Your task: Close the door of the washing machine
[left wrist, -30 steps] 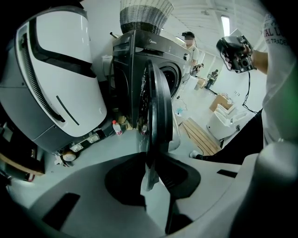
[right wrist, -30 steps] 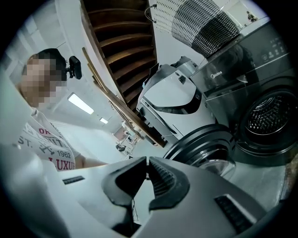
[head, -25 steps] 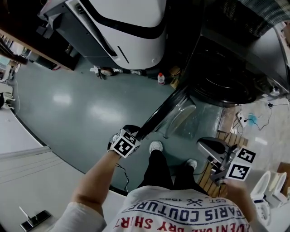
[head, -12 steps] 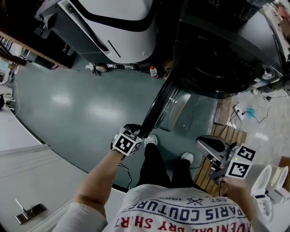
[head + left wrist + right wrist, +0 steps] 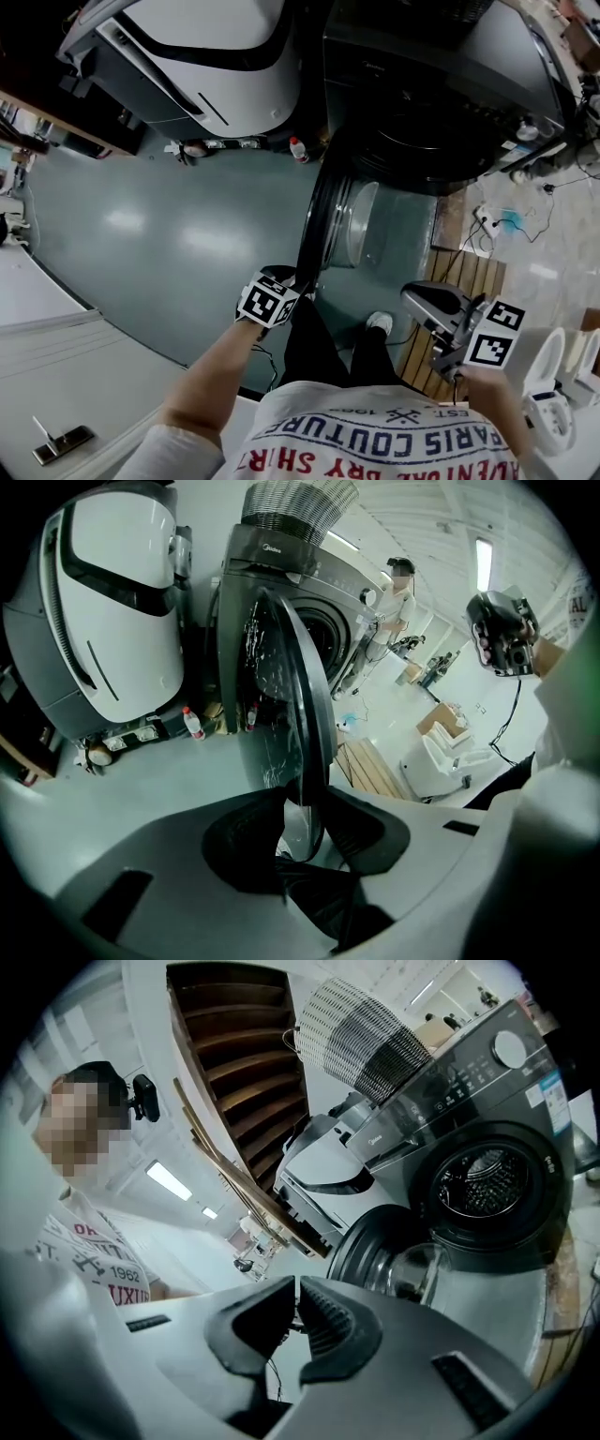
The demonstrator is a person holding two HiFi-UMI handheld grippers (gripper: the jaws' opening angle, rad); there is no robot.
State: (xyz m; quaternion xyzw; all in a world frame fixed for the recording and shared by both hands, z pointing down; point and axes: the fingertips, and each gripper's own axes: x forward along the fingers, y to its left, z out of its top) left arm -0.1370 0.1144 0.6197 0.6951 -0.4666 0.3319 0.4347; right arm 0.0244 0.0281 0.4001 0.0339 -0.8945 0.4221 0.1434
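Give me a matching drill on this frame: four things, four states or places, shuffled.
1 door
2 left gripper
3 right gripper
4 bottle

A upright on the floor beside the white machine
B part open, swung out from the washing machine
C jaws astride the door's rim
D away from the door, nothing between its jaws

Pairs: 1-B, 2-C, 3-D, 4-A. The left gripper's jaws have just been opening.

- Washing machine (image 5: pixel 441 84): dark grey, close to black all over.
- Its door (image 5: pixel 317 217): black rim, clear glass.
- Floor (image 5: pixel 159 234): dull grey-green.
- Neighbouring machine (image 5: pixel 225 47): white, with a curving black stripe.
- Left gripper (image 5: pixel 295 281): black-and-white square markers on its cube.
- T-shirt (image 5: pixel 375 441): white, with red and navy lettering.
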